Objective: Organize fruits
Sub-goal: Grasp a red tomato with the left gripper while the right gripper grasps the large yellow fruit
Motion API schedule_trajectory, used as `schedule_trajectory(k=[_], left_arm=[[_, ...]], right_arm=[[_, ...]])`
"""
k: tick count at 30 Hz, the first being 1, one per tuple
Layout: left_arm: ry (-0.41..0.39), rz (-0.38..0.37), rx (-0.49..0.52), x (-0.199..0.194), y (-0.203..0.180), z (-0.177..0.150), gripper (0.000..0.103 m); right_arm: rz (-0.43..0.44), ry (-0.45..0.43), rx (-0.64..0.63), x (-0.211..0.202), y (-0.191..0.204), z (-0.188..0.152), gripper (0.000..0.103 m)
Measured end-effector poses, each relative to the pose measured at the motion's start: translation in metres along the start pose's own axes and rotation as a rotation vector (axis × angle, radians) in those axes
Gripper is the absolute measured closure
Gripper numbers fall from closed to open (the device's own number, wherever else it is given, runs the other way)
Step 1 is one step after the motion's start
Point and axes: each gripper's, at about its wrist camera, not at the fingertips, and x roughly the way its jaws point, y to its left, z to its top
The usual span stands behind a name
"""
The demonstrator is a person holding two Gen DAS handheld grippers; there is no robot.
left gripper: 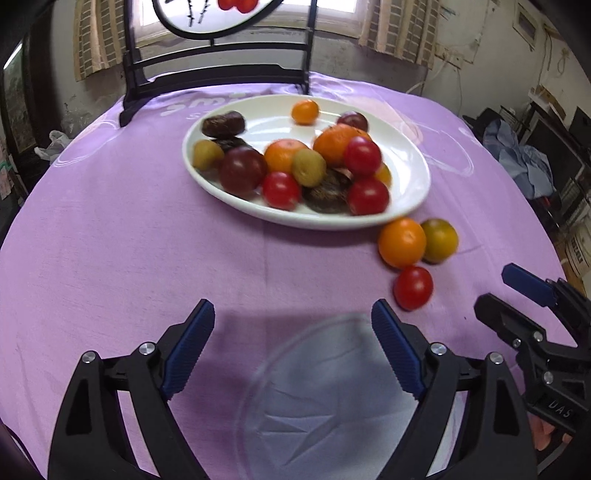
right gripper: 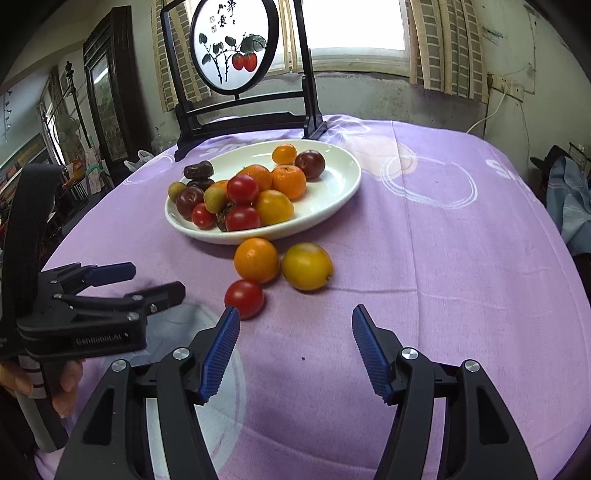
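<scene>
Desk covered with a purple cloth (right gripper: pixel 424 266) bearing faint white ring prints and pale lettering. At the far edge stands a dark wooden screen stand (right gripper: pixel 243 110) holding a round painted panel (right gripper: pixel 232 46): leafy stems, two red fruits, a few characters. Behind it a bright window (right gripper: pixel 354 26) flanked by beige check curtains (right gripper: pixel 450 48). White cable (right gripper: pixel 487 114) runs down the stained wall. Blue garment (left gripper: pixel 524 162) heaped at right. Dark framed cabinet (right gripper: pixel 107 85) at left.
</scene>
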Motion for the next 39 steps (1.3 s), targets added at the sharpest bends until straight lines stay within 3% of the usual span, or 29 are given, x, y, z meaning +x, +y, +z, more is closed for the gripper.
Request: schedule_trajectory(k=[11, 21, 23, 27, 30, 39], left_arm=[[0.042, -0.004, 0.08, 0.013, -0.035, -0.009, 0.018], [0.07, 0.038, 0.086, 0.028, -0.059, 0.003, 0.025], [0.065, 0.033, 0.096, 0.028, -0.065, 0.005, 0.031], [0.046, 0.021, 0.13, 0.028, -0.077, 0.008, 0.053], [0.042, -0.03, 0.136, 0.027, -0.079, 0.008, 0.072], [-0.016, -0.024, 0.156, 0.006, -0.064, 0.001, 0.073]], right_arm=[[-0.074, 0.011, 0.106, 0.003, -0.024, 0.0, 0.039], [-0.064, -0.005, 0.174, -0.003, -0.036, 0.003, 0.037], [-0.063, -0.007, 0.175, -0.003, -0.036, 0.003, 0.037], [-0.057, -0.011, 0.174, -0.003, -0.035, 0.003, 0.036], [-0.056, -0.011, 0.173, -0.004, -0.035, 0.003, 0.036], [-0.049, -0.011, 0.157, -0.002, -0.032, 0.003, 0.036]])
